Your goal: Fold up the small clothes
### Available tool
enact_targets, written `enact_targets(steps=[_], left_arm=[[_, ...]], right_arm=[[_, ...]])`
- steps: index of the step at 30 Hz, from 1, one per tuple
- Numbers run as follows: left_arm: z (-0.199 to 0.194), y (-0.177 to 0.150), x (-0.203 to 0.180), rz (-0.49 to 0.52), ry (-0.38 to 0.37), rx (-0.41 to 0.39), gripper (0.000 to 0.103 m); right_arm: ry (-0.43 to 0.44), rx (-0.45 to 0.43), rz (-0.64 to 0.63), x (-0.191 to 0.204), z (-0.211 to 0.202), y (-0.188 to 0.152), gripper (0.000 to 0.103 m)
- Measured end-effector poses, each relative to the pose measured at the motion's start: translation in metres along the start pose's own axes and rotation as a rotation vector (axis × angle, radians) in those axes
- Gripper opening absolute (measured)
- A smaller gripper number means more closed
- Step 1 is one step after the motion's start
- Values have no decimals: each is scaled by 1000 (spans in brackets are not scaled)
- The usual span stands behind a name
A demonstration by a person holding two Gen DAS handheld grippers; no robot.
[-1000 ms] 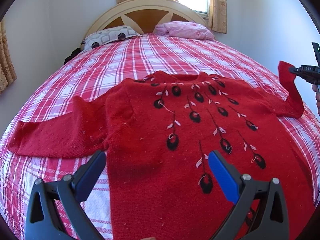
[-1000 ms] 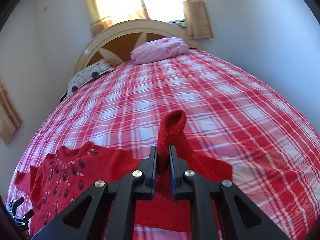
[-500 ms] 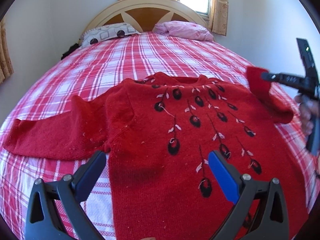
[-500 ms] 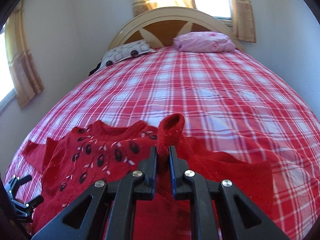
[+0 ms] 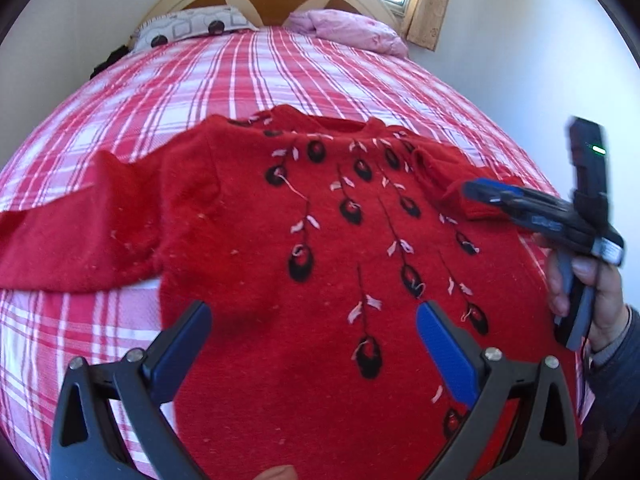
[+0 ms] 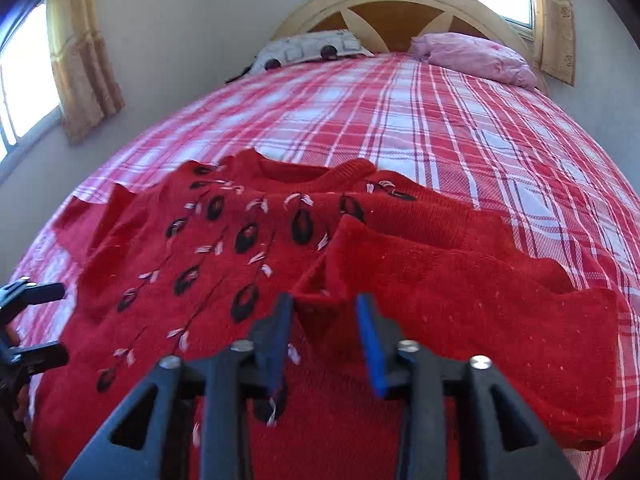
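A small red knitted sweater (image 5: pixel 320 248) with black and white flower stitching lies flat, front up, on the bed; it also shows in the right wrist view (image 6: pixel 224 264). Its left sleeve (image 5: pixel 68 240) is spread out to the side. Its right sleeve (image 6: pixel 460 300) is folded in over the body, cuff end just ahead of my right gripper (image 6: pixel 326 320), whose jaws stand open around the cuff. The right gripper also shows in the left wrist view (image 5: pixel 480 194). My left gripper (image 5: pixel 316 320) is open and empty above the sweater's lower part.
The bed has a red and white plaid cover (image 6: pixel 440 120). A patterned pillow (image 5: pixel 192 30) and a pink pillow (image 5: pixel 352 34) lie by the wooden headboard (image 6: pixel 392 12). Walls close in on both sides; curtained windows (image 6: pixel 84 60) stand behind.
My right gripper carried the right sleeve inward over the sweater body, laid it down and opened its jaws. The left gripper stayed open and moved slightly closer over the sweater.
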State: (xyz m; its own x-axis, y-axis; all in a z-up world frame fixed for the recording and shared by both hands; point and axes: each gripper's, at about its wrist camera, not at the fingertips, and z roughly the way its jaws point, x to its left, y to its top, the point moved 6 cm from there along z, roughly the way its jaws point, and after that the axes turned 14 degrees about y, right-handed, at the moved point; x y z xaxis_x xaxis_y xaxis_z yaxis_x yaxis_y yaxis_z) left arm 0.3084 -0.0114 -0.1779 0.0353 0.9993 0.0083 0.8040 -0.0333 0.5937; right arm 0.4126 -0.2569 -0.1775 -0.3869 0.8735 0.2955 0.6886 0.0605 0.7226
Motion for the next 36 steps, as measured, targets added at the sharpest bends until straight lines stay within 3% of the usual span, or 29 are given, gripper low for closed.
enact_targets(steps=[3,9,11,14,17,19,25,27,36], left_arm=[[4,-1,-14,8,-58,41,103],[9,0,-50,34,-129,115,103],[7,7,-64,71,-98,107,103],[6,27,-79,97,-26,59,103],[9,49,-92,107,17,31,103],[13,61,-104,123,18,17,103],[38,98,-137,154,49,-55,103],[51,105,-145,140,26,-44,100],[90,104,-167,125,-11,40,59]], right_arm=[[31,-115,31,-13,-42,-3,45],[-84,-266,117,-67,-107,-16,45],[-210,-313,190,-104,-140,-29,45],[-299,-345,283,-141,-161,-42,45],[-241,-408,406,-165,-172,-56,49],[-219,-433,454,-176,-176,-61,61],[-225,-424,453,-178,-169,-67,61],[-224,-432,458,-180,-168,-70,61],[-242,-413,440,-178,-162,-73,61]])
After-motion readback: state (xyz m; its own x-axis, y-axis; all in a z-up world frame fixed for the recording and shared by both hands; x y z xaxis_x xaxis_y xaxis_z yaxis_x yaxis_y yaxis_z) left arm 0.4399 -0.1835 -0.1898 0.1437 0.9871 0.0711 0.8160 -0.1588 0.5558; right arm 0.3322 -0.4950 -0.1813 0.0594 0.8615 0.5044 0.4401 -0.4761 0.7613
